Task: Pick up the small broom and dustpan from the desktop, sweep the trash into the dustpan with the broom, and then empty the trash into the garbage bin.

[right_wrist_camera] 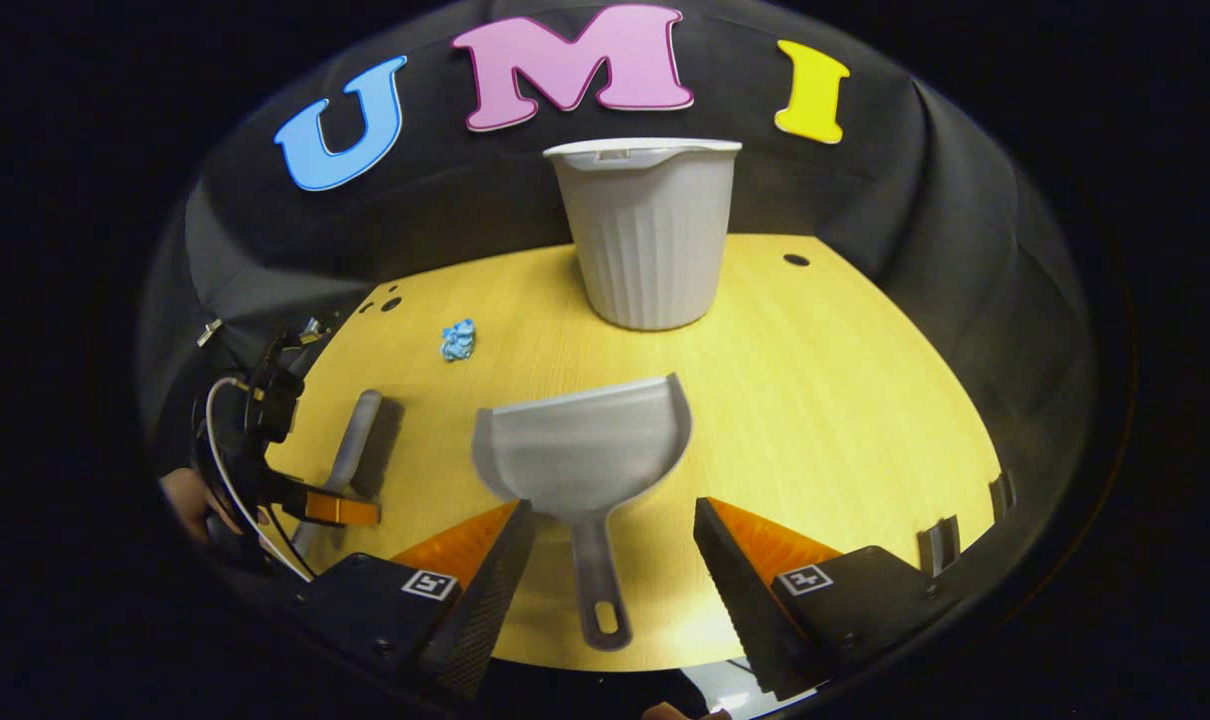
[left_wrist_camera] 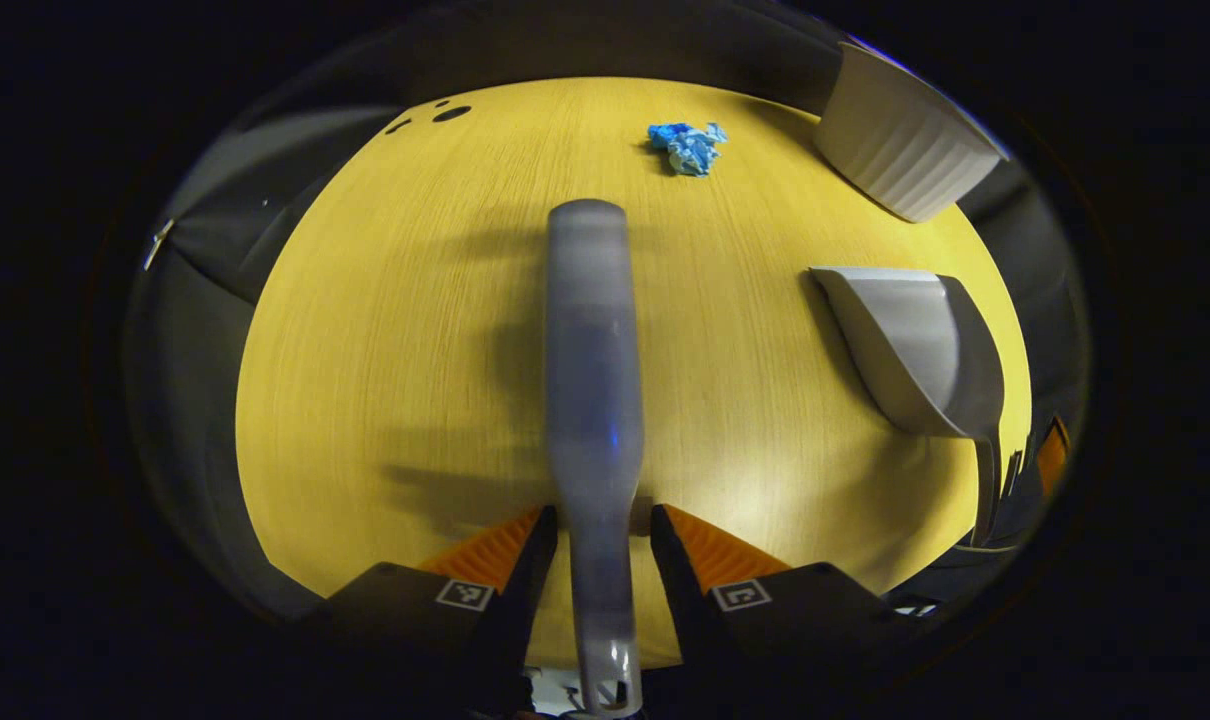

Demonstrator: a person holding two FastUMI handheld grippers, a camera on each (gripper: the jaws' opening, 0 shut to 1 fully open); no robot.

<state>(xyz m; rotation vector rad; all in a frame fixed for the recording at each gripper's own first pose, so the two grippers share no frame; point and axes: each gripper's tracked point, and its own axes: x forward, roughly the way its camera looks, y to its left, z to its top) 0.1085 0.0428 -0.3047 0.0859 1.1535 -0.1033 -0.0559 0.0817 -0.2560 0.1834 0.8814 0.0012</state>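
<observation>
- Jaws of the left gripper (left_wrist_camera: 601,530) are seen closed about the broom (left_wrist_camera: 593,400) near its handle end, but firm contact on both sides cannot be told; if the hold is loose, the long broom could swing or slip when lifted.
- Jaws of the right gripper (right_wrist_camera: 615,535) stand wide open either side of the dustpan (right_wrist_camera: 585,455) handle, nothing held; if they are closed off-centre, the pan could be pushed along the table (right_wrist_camera: 845,400) or twisted.
- Trash (left_wrist_camera: 687,146), a blue crumpled wad, lies on the table beyond the broom tip, apart from the pan; a hard stroke could flick it past the pan.
- The bin (right_wrist_camera: 647,230) stands upright behind the pan and could be knocked in tipping.
</observation>
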